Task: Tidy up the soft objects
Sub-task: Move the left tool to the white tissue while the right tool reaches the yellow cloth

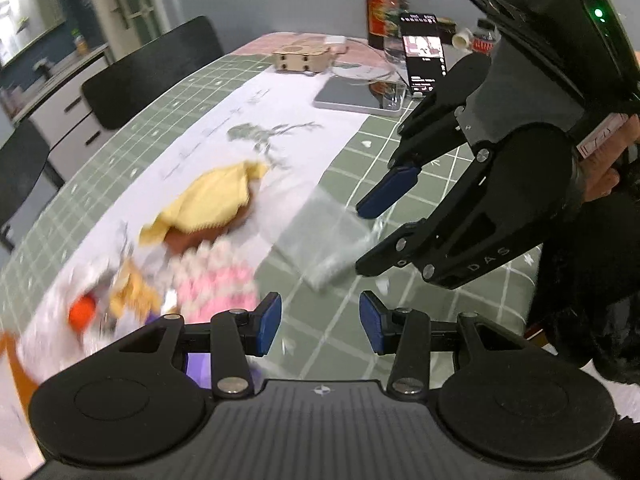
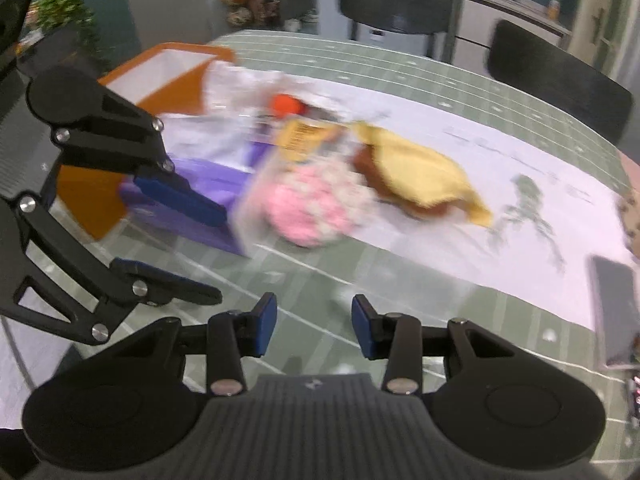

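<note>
A soft pile lies on a white printed cloth (image 2: 520, 184) spread over the green grid-patterned tablecloth (image 1: 420, 184). In it, a pink and cream knitted bundle (image 2: 316, 204) sits at the near edge of the cloth, just beside a yellow cloth (image 2: 420, 176) draped over a brown soft item (image 2: 372, 172). Behind the knitted bundle are a small orange ball (image 2: 286, 105) and a yellow-brown packet (image 2: 302, 136), both blurred. A purple box (image 2: 208, 204) lies to the left of the bundle, with an orange-walled open bin (image 2: 176, 64) behind it. In the left wrist view a clear plastic bag (image 1: 324, 236) rests flat on the tablecloth, apart from the pile.

The left gripper (image 1: 320, 328) hovers above the tablecloth with its blue-padded jaws apart and nothing between them. The right gripper (image 2: 314, 330) also hangs over bare tablecloth, jaws spread and empty; seen from the left wrist, its tips are just beside the clear bag, though contact is unclear.

Farther back stand a grey tablet (image 1: 352, 94), a propped phone (image 1: 424, 54), a small wooden box (image 1: 302, 56), a dark glass bottle (image 1: 378, 8) and black chairs (image 1: 156, 68)
</note>
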`<state>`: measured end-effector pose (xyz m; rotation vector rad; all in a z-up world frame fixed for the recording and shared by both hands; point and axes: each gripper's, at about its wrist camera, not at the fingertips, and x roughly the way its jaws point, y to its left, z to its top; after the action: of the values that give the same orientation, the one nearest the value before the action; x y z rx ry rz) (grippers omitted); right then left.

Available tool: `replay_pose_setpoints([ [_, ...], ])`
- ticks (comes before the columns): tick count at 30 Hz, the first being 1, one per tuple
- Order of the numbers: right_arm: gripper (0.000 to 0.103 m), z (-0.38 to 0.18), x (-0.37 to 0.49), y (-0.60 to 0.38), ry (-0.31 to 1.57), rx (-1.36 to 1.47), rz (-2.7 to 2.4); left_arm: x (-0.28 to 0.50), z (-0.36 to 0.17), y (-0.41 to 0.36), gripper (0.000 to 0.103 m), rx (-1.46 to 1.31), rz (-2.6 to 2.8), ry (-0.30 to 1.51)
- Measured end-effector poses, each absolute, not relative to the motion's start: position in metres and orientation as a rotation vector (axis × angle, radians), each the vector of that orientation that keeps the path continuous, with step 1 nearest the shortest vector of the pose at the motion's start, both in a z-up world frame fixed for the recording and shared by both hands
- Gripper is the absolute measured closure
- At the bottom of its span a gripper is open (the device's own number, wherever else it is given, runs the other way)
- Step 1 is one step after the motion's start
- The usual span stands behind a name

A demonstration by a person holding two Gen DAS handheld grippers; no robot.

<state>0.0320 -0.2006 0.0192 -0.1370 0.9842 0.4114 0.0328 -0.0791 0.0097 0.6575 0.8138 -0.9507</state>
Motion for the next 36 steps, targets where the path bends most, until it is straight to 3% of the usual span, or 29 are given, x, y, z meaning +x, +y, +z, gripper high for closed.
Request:
replay_pose_setpoints([
  [12,0.059,0.007,0.076,-0.278,1.031,-0.132,0.280,0.146,0.035,-0.145,0.044,0.788,-0.876,0.810],
  [20,0.051,-0.004,0.117,-0.278,1.048,-0.175,0.298,0.221,0.024,-0.106,0.038,0.827,-0.704,0.881],
  [30,0.044,-0.009,0.165,-0.249,1.026,-0.194,0.337,0.261,-0.001,-0.045,0.033,0.902,-0.530,0.977],
  [34,0.029,-0.009,0.179,-0.231,1.009,-0.212,0.349,0.264,-0.012,-0.032,0.032,0.948,-0.495,0.997],
  [36,0.027,-0.009,0.185,-0.224,1.001,-0.217,0.358,0.265,-0.016,-0.029,0.028,0.954,-0.492,1.008],
])
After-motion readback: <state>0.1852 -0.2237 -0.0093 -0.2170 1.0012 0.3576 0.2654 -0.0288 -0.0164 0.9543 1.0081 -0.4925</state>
